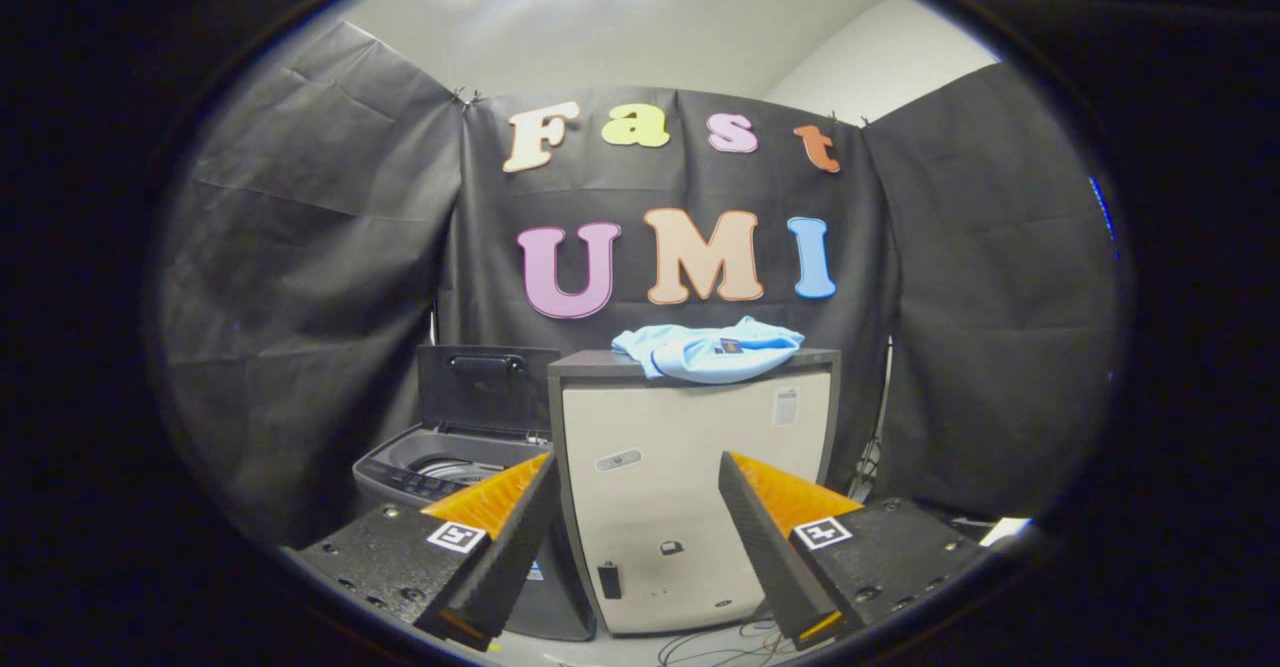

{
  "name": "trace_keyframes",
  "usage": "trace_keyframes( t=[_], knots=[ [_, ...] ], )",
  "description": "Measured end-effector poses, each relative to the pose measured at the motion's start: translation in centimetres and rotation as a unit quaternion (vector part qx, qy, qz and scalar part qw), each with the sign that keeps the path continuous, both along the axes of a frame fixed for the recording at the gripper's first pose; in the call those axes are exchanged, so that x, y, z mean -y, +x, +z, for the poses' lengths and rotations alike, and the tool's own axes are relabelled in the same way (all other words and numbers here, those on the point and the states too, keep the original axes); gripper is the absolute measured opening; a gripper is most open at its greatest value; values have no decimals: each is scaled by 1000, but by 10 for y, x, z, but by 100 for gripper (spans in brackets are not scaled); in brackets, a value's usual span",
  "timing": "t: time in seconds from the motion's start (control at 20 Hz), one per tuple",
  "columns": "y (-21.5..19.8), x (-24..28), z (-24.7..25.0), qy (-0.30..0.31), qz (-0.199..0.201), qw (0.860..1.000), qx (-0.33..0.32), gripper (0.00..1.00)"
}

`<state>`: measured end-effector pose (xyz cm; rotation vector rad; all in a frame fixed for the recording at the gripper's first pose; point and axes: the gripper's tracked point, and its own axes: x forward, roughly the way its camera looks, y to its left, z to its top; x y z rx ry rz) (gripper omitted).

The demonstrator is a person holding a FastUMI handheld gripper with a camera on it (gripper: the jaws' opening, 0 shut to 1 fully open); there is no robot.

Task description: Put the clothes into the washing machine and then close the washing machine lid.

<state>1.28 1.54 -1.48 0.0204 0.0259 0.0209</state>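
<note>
Here, your gripper [637, 507] is released, its fingers spread wide with nothing between them.

Beyond them stands a beige cabinet [690, 507], and the light blue clothes [710, 350] lie bunched on its dark top, well apart from your fingers. Just beside the cabinet, behind your left finger [500, 547], sits the washing machine [440, 467] with its dark lid [487, 387] raised upright against the booth wall.

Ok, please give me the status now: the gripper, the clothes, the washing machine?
Gripper open, empty, well short of the beige cabinet. Light blue folded garment lies on cabinet top. Grey top-loading washing machine beside it, lid up. Nothing between.
</note>
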Motion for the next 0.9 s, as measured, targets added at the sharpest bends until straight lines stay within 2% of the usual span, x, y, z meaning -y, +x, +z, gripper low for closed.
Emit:
trace_keyframes(
  t=[0.35, 0.7, 0.9],
  knots=[
    [41, -6, 17, 10, 7, 1000, -1, 96],
    [121, -2, 57, -9, 7, 1000, -9, 96],
    [181, 9, 79, -39, 0, 999, -23, 96]
  ],
)
